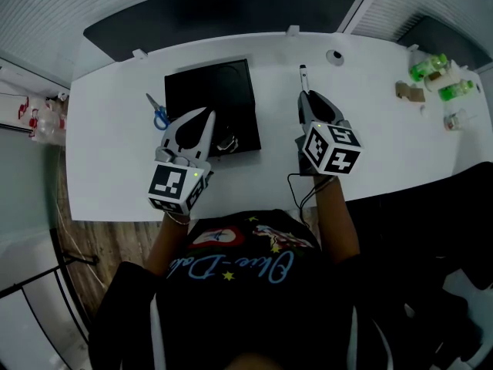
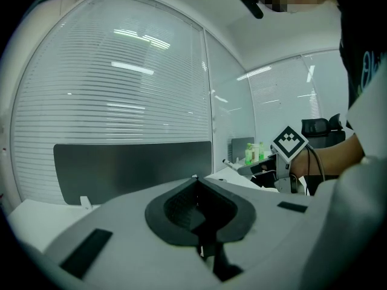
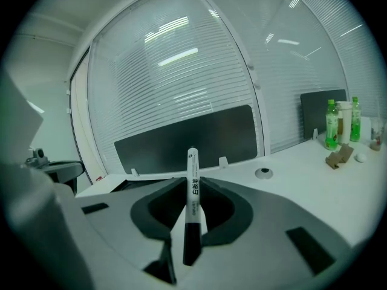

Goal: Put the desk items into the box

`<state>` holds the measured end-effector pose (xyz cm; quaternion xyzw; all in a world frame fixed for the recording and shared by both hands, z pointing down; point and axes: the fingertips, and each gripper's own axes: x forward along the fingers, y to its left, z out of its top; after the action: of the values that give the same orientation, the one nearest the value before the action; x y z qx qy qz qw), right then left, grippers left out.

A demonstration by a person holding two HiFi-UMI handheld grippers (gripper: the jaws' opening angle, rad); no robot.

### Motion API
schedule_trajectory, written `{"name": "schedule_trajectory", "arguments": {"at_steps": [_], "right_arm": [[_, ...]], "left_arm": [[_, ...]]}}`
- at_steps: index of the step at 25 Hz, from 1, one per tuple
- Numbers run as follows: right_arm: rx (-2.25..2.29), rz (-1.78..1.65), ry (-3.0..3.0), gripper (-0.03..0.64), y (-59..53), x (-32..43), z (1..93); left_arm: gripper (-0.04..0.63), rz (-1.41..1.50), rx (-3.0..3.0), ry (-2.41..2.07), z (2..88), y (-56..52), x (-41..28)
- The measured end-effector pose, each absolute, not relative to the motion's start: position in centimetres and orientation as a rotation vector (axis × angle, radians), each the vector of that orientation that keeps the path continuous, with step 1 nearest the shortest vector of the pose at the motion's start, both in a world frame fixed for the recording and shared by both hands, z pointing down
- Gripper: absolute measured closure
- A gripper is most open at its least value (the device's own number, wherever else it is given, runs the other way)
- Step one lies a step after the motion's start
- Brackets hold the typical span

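Now right tongs (image 3: 192, 185) clamp white marker (image 3: 192, 162), black rear end, print along barrel; left tongs (image 2: 195, 179) closed, empty.

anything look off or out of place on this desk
Nothing looks spilled or damaged. The marker is clamped in the right gripper and sticks out past its tips. The scissors lie on the desk just left of the black box, not in it.
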<state>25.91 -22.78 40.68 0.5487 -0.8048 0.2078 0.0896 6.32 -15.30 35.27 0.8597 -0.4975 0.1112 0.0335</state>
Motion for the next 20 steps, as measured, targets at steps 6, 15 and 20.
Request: {"name": "schedule_trajectory", "arguments": {"at_steps": [6, 15, 20], "right_arm": [[1.633, 0.582, -2.469, 0.541, -22.4, 25.9, 38.4], [1.629, 0.52, -2.566, 0.541, -21.3, 25.7, 35.2], [1.628, 0.506, -2.592, 0.541, -20.6, 25.7, 34.4]], "left_arm": [[0.588, 0.275, 2.626, -1.562, 34.8, -14.9, 6.4], [0.588, 0.276, 2.645, -1.587, 34.2, -14.2, 6.9], [0.588, 0.261, 2.639, -1.614, 33.8, -14.0, 6.7]]}}
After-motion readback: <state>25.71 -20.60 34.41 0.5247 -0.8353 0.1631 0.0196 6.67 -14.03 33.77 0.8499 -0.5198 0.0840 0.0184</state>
